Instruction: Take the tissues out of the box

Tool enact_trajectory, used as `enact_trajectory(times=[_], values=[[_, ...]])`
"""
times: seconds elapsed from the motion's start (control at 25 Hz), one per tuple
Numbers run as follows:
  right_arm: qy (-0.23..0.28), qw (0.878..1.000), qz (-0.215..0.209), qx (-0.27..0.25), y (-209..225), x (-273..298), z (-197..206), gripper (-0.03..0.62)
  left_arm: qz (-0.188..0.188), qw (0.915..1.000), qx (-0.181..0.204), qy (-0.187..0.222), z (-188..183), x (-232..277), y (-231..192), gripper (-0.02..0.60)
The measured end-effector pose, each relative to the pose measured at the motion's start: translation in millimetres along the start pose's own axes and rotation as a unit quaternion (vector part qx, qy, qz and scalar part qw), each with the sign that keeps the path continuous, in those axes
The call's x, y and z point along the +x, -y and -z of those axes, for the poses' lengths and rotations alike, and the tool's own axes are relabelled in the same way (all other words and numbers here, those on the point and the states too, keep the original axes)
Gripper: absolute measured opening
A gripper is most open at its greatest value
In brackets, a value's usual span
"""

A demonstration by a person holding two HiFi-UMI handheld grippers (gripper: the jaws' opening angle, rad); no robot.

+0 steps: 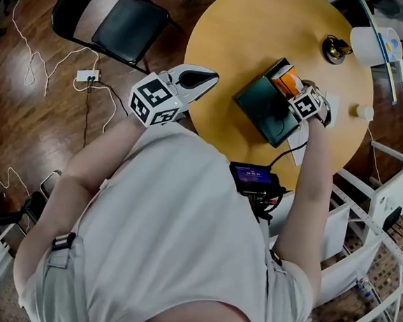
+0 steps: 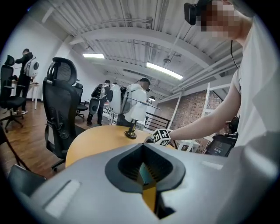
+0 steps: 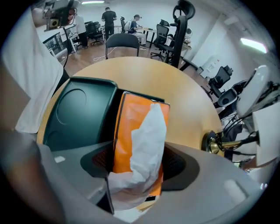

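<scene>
Dim overall, lit by ceiling strip lights (image 2: 164,71); fisheye edges darken.

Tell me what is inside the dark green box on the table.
An orange tissue pack sits in the dark green box, a white tissue poking out of it. The right claw grips the pack and covers the box's bottom, so anything beneath is unseen.

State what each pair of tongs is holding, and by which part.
Right tongs: the orange tissue pack, seemingly clamped across its sides at the near end. Left tongs: nothing.
</scene>
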State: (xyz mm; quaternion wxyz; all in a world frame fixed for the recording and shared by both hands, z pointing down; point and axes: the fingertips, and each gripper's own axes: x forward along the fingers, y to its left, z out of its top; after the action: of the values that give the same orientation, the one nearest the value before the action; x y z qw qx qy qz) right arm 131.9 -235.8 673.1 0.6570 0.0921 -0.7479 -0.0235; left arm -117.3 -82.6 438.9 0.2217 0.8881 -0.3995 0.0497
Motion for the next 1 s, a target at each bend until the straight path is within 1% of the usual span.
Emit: enact_trajectory(times=[0.16, 0.24, 0.32, 0.44, 0.48, 0.56, 0.72, 0.84, 1.0], values=[[0.030, 0.998, 0.049, -0.003, 8.0, -47.1, -15.8, 0.304, 0.033, 0.9994, 0.007, -0.005, -3.0, 17.0, 13.9, 0.000], [0.033, 0.996, 0.080, 0.000, 17.7, -71.9, -14.6, 0.304, 0.051, 0.9986, 0.009, -0.006, -5.0, 24.8, 17.1, 0.000], [0.027, 0.993, 0.110, 0.019, 22.6, -97.0, 5.1, 0.305, 0.071, 0.9973, 0.016, -0.008, -6.7, 32.1, 26.6, 0.000], [0.015, 0.987, 0.131, 0.096, 3.4, -125.6, 66.2, 0.307, 0.115, 0.9924, 0.039, -0.019, -3.7, 47.7, 53.3, 0.000], [0.009, 0.984, 0.132, 0.119, -8.4, -129.8, 88.1, 0.307, 0.130, 0.9902, 0.047, -0.025, -1.9, 53.6, 62.5, 0.000], [-0.011, 0.980, 0.130, 0.149, -33.1, -130.2, 128.4, 0.308, 0.155, 0.9857, 0.057, -0.032, -0.6, 64.7, 79.0, 0.000], [-0.053, 0.977, 0.105, 0.176, -90.2, -110.1, 188.0, 0.311, 0.189, 0.9789, 0.069, -0.039, -0.1, 79.9, 105.3, 0.000], [-0.066, 0.977, 0.081, 0.188, -130.9, -92.1, 209.3, 0.313, 0.199, 0.9762, 0.074, -0.045, 2.2, 83.6, 115.5, 0.000], [-0.068, 0.979, 0.050, 0.184, -169.4, -66.8, 211.7, 0.314, 0.203, 0.9746, 0.077, -0.054, 7.6, 85.9, 122.3, 0.000]])
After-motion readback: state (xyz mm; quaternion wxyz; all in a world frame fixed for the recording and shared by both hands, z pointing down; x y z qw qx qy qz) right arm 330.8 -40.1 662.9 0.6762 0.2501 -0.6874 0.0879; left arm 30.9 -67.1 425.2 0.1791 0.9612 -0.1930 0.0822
